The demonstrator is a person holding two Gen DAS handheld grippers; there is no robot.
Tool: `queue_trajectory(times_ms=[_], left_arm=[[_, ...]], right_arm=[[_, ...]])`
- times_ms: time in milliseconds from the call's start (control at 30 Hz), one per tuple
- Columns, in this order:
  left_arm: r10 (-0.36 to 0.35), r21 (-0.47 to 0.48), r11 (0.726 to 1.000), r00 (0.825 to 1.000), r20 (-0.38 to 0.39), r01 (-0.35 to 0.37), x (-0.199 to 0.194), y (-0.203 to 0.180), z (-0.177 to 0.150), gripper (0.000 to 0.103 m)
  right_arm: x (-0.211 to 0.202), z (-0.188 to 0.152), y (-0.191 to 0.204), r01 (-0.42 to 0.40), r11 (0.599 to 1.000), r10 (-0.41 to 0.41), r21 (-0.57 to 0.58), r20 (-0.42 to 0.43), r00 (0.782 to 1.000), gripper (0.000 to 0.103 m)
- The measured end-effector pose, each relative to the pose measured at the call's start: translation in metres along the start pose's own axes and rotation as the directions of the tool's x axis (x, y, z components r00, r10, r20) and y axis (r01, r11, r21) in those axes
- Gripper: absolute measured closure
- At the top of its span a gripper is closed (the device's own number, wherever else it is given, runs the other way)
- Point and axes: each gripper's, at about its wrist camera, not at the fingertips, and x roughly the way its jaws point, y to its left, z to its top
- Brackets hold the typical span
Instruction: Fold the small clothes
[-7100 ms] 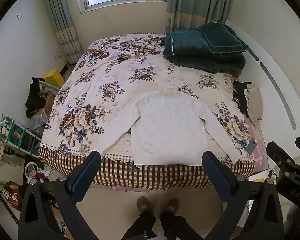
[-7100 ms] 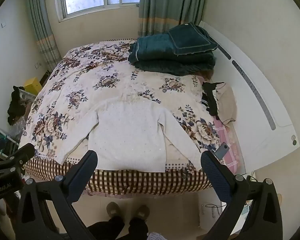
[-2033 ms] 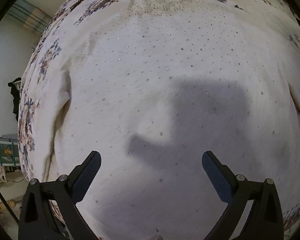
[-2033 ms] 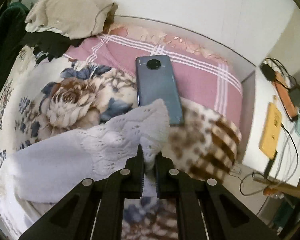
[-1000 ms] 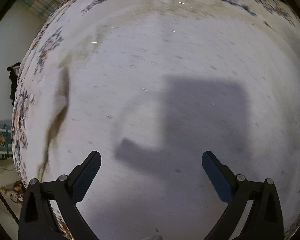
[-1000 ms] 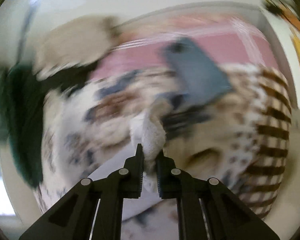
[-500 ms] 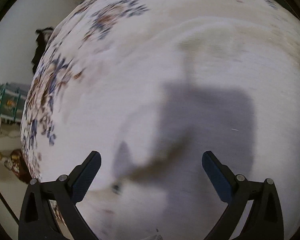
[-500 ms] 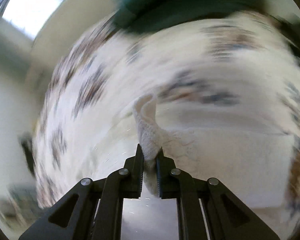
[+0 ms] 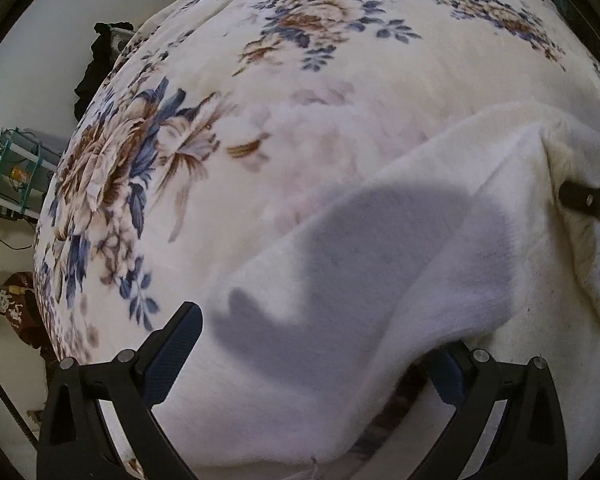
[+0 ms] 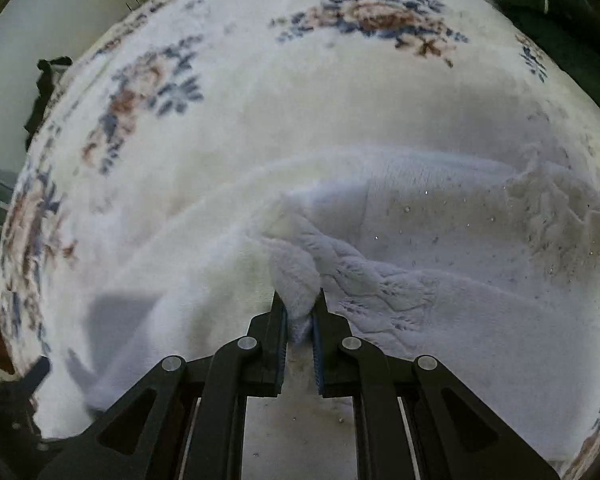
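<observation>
Hiding the left gripper's (image 9: pixel 312 354) right fingertip, sleeve of the white sweater (image 9: pixel 380 280) lying on the floral bed (image 9: pixel 340 92); jaws spread wide, pinching nothing. Right gripper (image 10: pixel 299 312) pressed tight on a knitted sleeve cuff (image 10: pixel 296 276). Far edges blurred; no containers discernible.

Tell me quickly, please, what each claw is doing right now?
Left claw: open, holding nothing, white knitted sweater sleeve lying loose between its fingers.
Right claw: closed on the cuff of the other sweater sleeve.
</observation>
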Motion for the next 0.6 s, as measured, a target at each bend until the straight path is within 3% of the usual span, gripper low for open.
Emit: queue_trajectory(times_ms=[100,200,233,433,600], left_arm=[[-0.022,-0.011,1.0,1.0,0.0,0.022,-0.01,0.016,0.0,0.0],[-0.048,-0.051,0.998,0.999,-0.002,0.048,-0.024,0.044,-0.004,0.0],[-0.047,-0.079,0.996,0.999,-0.009,0.046,-0.029,0.06,-0.007,0.0],[-0.061,-0.292,0.955,0.996,-0.063,0.04,-0.036,0.173,-0.041,0.0],[-0.093,-0.412,0.911,0.98,-0.175,0.013,0.005,0.252,-0.091,0.0]], right_arm=[[-0.008,-0.004,-0.014,-0.051,0.996,0.053,0.07,-0.024,0.998,0.087],[-0.028,-0.013,-0.042,-0.13,0.971,0.134,0.199,-0.01,0.991,0.049],[-0.039,-0.021,-0.057,-0.152,0.954,0.155,0.257,0.008,0.988,0.042],[-0.075,-0.071,-0.108,-0.114,0.909,0.126,0.4,-0.004,0.992,0.036],[-0.08,-0.121,-0.125,-0.032,0.898,0.069,0.439,-0.069,0.995,0.036]])
